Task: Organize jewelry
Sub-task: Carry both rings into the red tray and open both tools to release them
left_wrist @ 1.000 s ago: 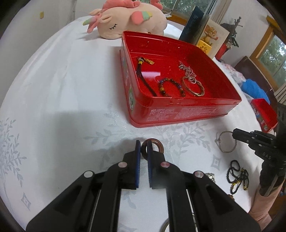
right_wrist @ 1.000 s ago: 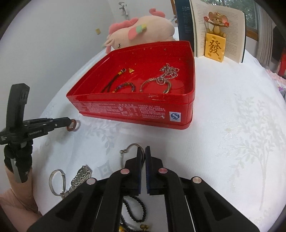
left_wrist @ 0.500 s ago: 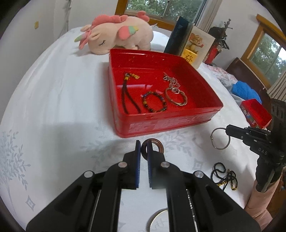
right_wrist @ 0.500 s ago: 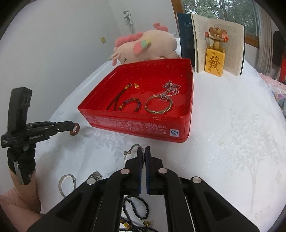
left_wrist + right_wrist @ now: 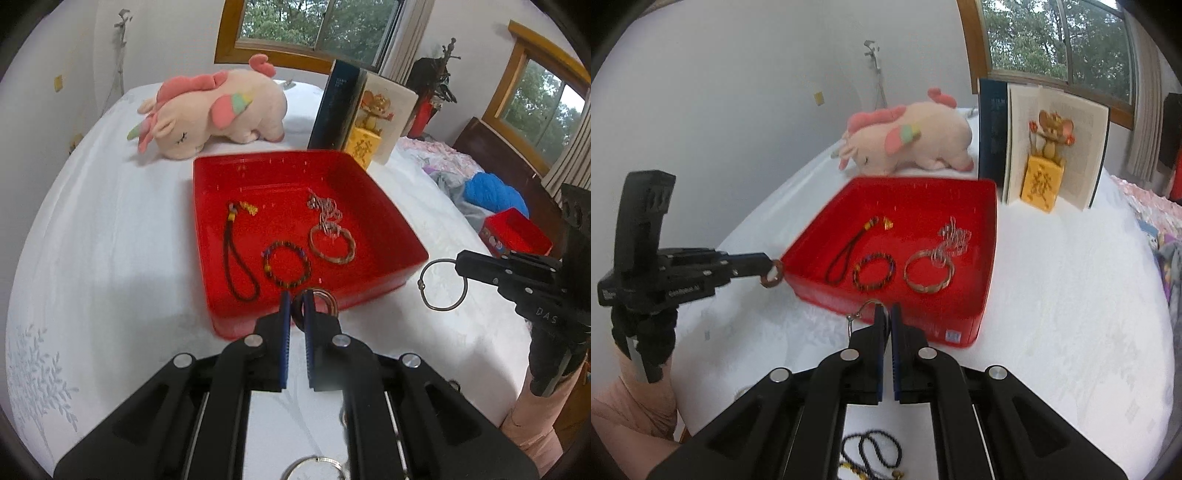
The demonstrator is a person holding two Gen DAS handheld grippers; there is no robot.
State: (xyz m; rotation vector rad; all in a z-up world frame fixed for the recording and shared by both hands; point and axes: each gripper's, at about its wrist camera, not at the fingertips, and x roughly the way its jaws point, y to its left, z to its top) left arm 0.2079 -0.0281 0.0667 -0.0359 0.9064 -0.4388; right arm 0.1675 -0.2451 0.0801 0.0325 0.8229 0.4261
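Observation:
A red tin box [image 5: 388,225] [image 5: 988,258] on the white tablecloth holds a dark cord [image 5: 236,258], a beaded bracelet [image 5: 286,264], a bangle [image 5: 332,243] and a silver chain [image 5: 325,212]. My left gripper [image 5: 296,306] is shut on a brown ring [image 5: 325,301], held above the box's near edge; it also shows in the right wrist view [image 5: 774,273]. My right gripper [image 5: 887,317] is shut on a thin silver hoop [image 5: 864,308], held in the air right of the box; the hoop also shows in the left wrist view [image 5: 441,284].
A pink plush unicorn [image 5: 210,110] lies behind the box. An open book with a mouse figurine [image 5: 1047,162] stands at the back right. Black beads [image 5: 871,454] and a silver ring [image 5: 314,469] lie on the cloth near me. A small red box [image 5: 517,232] sits far right.
Both grippers have risen from the cloth and moved toward the box, each carrying its ring. The box's inside is now seen from higher up.

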